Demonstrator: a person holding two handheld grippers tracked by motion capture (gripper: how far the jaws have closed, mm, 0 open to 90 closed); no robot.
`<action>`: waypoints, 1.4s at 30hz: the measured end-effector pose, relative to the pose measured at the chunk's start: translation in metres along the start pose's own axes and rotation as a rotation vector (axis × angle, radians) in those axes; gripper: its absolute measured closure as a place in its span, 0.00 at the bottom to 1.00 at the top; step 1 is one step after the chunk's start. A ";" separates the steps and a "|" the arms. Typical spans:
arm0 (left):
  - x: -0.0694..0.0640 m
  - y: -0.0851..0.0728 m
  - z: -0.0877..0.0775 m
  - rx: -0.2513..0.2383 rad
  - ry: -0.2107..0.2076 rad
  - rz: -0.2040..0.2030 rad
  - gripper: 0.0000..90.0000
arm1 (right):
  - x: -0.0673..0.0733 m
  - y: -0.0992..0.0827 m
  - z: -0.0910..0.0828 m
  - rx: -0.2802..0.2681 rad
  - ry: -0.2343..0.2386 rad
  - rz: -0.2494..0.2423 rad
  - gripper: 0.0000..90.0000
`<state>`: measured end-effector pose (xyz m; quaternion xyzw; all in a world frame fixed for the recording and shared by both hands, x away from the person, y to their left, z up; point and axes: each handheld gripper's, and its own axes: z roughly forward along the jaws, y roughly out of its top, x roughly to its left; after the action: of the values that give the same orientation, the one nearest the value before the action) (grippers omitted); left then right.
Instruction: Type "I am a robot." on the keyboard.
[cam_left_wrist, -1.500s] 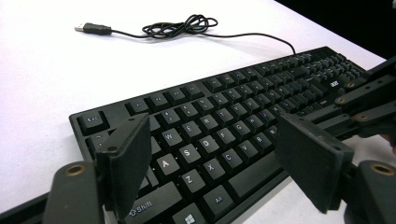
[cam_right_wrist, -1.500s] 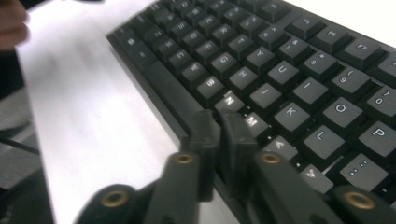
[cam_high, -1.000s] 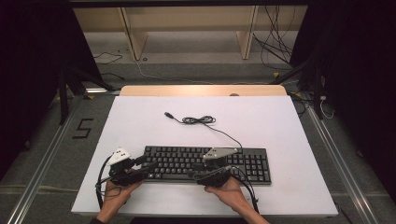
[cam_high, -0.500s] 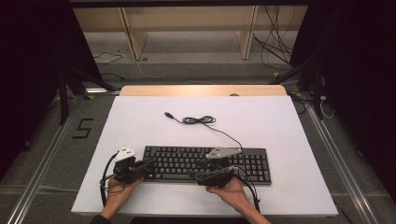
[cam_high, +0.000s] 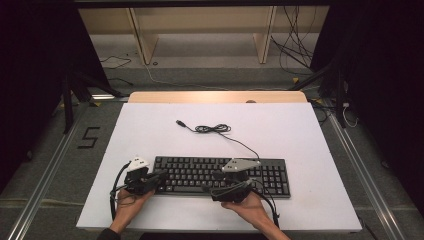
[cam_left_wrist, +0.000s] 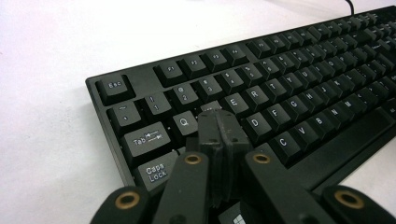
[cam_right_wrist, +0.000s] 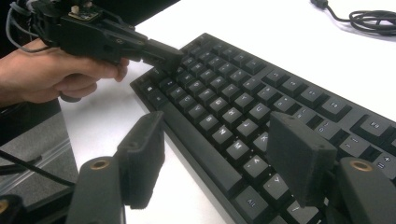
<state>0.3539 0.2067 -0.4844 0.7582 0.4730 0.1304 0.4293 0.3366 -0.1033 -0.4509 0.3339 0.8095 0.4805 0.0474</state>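
- A white table (cam_high: 150, 130) takes up most of the high view, with a grey floor around it and a wooden shelf unit (cam_high: 200, 30) beyond its far edge.
- A black keyboard (cam_high: 272, 175) lies flat on the near half of the table, running left to right, close to the person's edge.
- The keyboard's thin black cable (cam_high: 212, 128) leads away from its far side to a small coil near the middle of the table and ends in a loose plug.
- The person's left hand (cam_high: 127, 210) holds the left gripper (cam_left_wrist: 219, 122) over the keyboard's left end. Its jaws have just been closing and are now pressed together with nothing between them. Their joined tip sits low over the letter keys just right of the Q key; whether it touches a key cannot be told.
- The person's right hand (cam_high: 250, 210) holds the right gripper (cam_right_wrist: 219, 154) over the near edge of the keyboard's middle. Its jaws have just been opening and stand wide apart, holding nothing.
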 end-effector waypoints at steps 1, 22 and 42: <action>0.000 0.000 0.000 0.003 0.000 -0.001 0.99 | 0.001 0.000 0.000 0.001 -0.002 -0.002 0.42; 0.000 -0.001 0.004 0.028 0.003 -0.007 0.99 | 0.005 -0.002 0.000 0.011 0.001 -0.013 0.41; -0.008 0.004 -0.013 -0.060 -0.043 -0.010 0.73 | 0.005 -0.003 0.002 0.013 0.000 -0.015 0.40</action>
<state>0.3441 0.2065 -0.4720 0.7453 0.4635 0.1257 0.4625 0.3320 -0.0998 -0.4531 0.3280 0.8152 0.4748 0.0486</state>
